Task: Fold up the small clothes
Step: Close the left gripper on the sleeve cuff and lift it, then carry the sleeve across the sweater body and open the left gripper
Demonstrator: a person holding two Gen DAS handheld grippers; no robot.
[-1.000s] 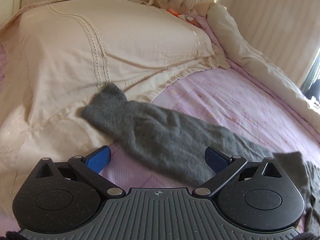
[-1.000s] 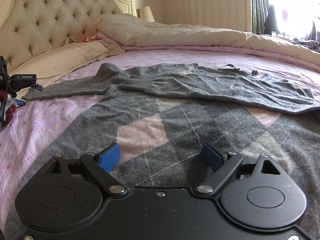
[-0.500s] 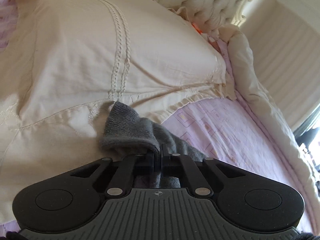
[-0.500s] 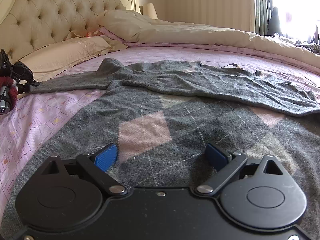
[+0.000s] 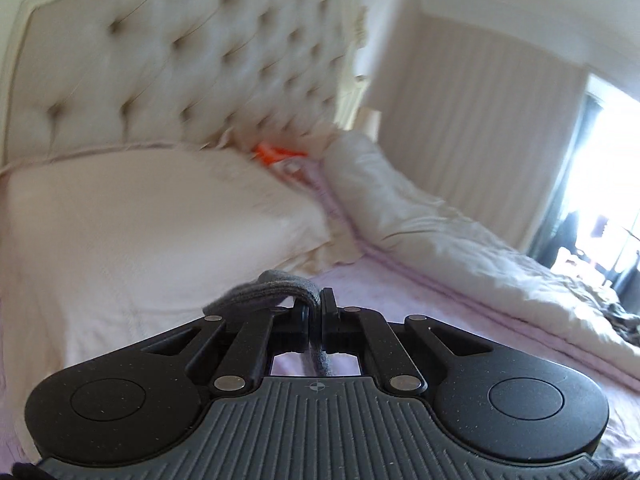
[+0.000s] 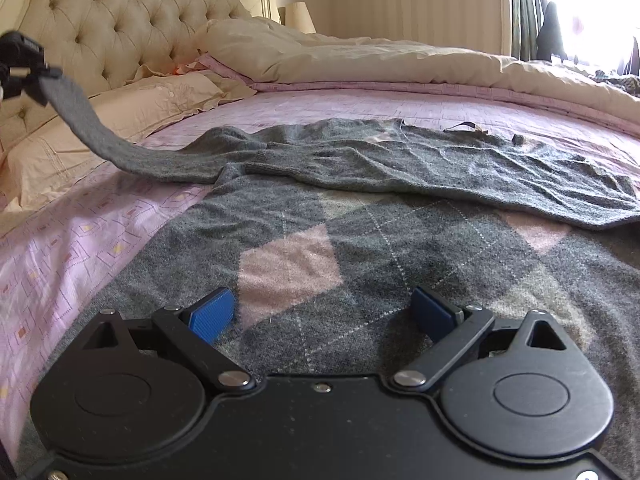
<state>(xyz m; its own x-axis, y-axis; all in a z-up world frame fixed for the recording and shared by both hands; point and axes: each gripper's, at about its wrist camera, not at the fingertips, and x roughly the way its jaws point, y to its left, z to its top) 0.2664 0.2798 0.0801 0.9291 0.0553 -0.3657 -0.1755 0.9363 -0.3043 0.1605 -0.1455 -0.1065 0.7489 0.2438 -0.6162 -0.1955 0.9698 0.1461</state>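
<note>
One sleeve (image 6: 92, 128) is up off the bed now, pinched in my left gripper (image 5: 315, 312); right gripper (image 6: 324, 314) hangs wide apart.

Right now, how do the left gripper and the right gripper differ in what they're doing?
The left gripper is shut, pinching the grey sleeve cuff; the right gripper is open and holds nothing. The left gripper is raised, so the sleeve slopes up off the bed, whereas the right gripper sits low over the sweater's argyle body. Both are the same black two-finger design.
</note>
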